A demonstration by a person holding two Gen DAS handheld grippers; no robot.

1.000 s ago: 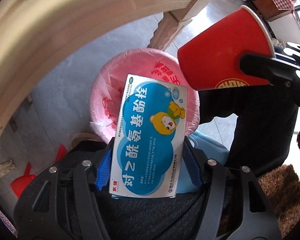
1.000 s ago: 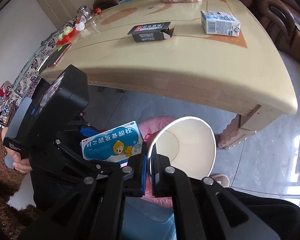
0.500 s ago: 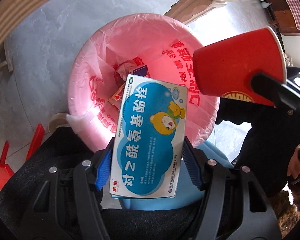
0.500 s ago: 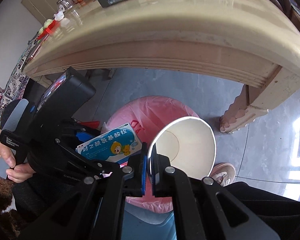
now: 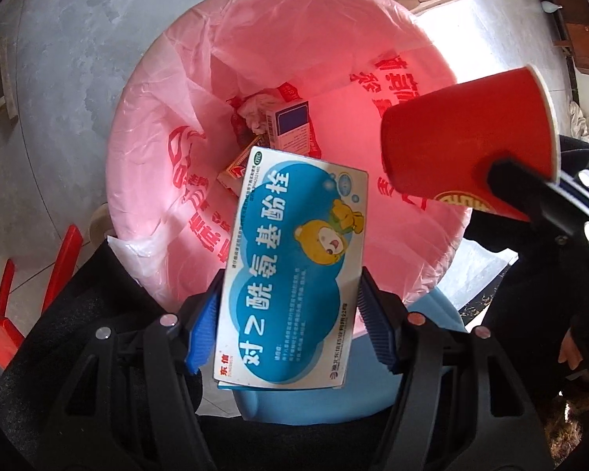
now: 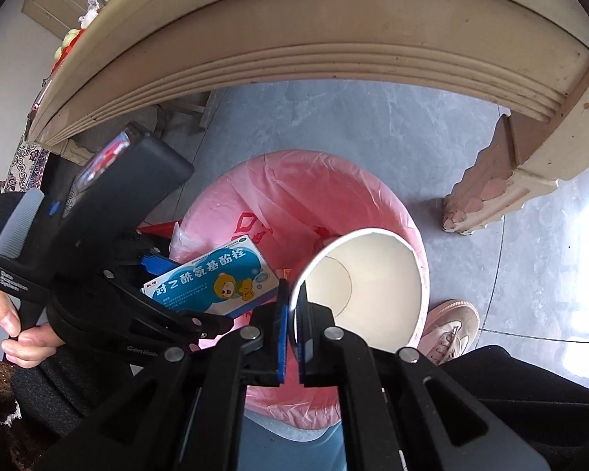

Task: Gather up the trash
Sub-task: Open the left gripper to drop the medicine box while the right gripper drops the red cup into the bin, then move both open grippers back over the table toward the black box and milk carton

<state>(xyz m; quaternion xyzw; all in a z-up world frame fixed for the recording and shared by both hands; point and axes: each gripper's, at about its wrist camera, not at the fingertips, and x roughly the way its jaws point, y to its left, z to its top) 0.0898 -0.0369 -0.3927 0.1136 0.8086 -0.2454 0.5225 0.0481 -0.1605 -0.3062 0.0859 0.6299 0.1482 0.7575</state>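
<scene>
My left gripper [image 5: 290, 306] is shut on a blue and white medicine box [image 5: 294, 267] with a cartoon bear, held over the near rim of a bin lined with a pink bag [image 5: 169, 90]. The box also shows in the right wrist view [image 6: 212, 280]. My right gripper [image 6: 292, 306] is shut on the rim of a red paper cup [image 6: 367, 286], white inside, held over the pink-lined bin [image 6: 263, 192]. In the left wrist view the red cup [image 5: 467, 149] hangs over the bin's right side.
Several small boxes and crumpled paper [image 5: 275, 125] lie at the bin's bottom. A cream wooden table edge [image 6: 333, 51] arches overhead, with its carved leg [image 6: 502, 180] at right. A red dustpan [image 5: 4, 314] lies on the grey floor at left. A pink shoe [image 6: 449, 325] is beside the bin.
Both grippers have moved down and forward under the table edge, so the box and the cup now hang right over the bin's mouth. Both grips are unchanged.
</scene>
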